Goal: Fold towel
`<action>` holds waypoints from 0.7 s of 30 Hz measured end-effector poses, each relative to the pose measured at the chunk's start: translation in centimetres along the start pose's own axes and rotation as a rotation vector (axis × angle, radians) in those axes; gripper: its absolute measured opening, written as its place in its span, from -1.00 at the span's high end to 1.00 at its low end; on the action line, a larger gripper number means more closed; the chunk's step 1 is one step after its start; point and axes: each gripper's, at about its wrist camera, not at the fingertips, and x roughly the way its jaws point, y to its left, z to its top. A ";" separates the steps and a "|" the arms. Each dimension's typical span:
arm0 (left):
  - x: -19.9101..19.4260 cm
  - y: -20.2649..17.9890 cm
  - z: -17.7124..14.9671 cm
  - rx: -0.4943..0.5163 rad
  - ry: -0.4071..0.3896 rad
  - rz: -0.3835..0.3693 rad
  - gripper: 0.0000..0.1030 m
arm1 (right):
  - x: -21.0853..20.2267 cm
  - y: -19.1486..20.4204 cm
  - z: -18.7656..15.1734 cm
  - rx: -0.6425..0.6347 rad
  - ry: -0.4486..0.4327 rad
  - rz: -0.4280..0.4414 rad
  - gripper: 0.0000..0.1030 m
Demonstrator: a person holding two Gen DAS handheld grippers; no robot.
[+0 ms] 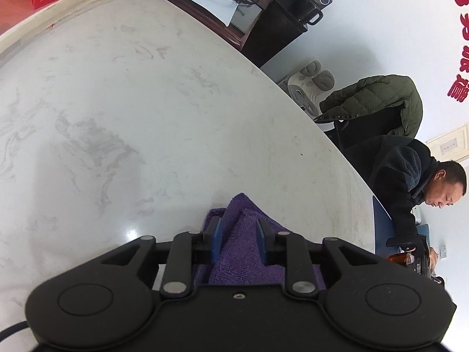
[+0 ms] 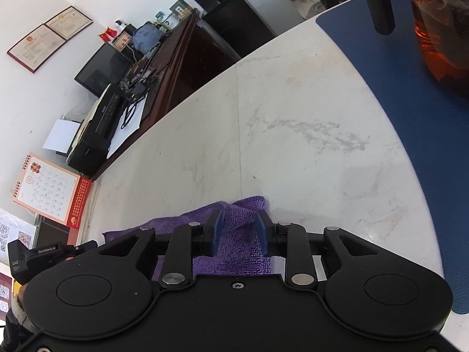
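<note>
Towel [image 1: 246, 252] bunched on the marble counter [image 1: 146, 117], under both tongs. Left tongs [image 1: 238, 236] part open, straddling a raised fold, pads not pinching it. Right tongs [image 2: 239, 228] same: part open over a towel [image 2: 231, 234] corner, no grip

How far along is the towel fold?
Done: unclear; the purple towel looks bunched on the marble table. In hand: left gripper and right gripper each straddle an end, jaws apart, no pinch visible. Left: grasping and folding.
</note>
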 end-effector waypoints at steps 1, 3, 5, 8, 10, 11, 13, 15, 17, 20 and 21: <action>-0.2 0.0 -0.1 0.003 -0.005 0.006 0.57 | -0.3 0.0 0.0 0.000 -0.011 -0.004 0.51; -1.1 -0.3 -0.5 0.028 -0.025 0.033 0.57 | -1.1 0.1 0.0 -0.009 -0.042 -0.024 0.51; -1.8 -1.1 -1.0 0.080 -0.040 0.055 0.57 | -2.0 0.7 -0.2 -0.050 -0.078 -0.058 0.51; -2.0 -3.0 -2.6 0.214 -0.030 0.062 0.57 | -2.2 3.7 -1.6 -0.252 -0.060 -0.080 0.49; -1.4 -4.1 -4.3 0.310 0.001 0.072 0.57 | -1.8 5.6 -2.9 -0.383 -0.014 -0.073 0.40; -0.8 -4.7 -5.3 0.369 0.014 0.090 0.57 | -1.2 6.9 -4.0 -0.469 0.022 -0.077 0.35; 0.3 -5.9 -7.2 0.486 0.040 0.129 0.57 | -0.2 8.8 -5.8 -0.619 0.066 -0.102 0.35; 1.2 -6.2 -8.8 0.570 0.058 0.183 0.57 | 0.8 10.6 -7.7 -0.775 0.093 -0.142 0.35; 2.1 -6.2 -10.3 0.647 0.063 0.231 0.56 | 1.5 11.5 -8.8 -0.852 0.119 -0.158 0.35; 2.0 -5.8 -12.1 0.712 0.045 0.256 0.55 | 2.8 11.7 -10.5 -0.930 0.160 -0.200 0.33; 1.7 -5.5 -12.4 0.702 0.051 0.249 0.55 | 3.0 11.6 -10.9 -0.941 0.168 -0.209 0.33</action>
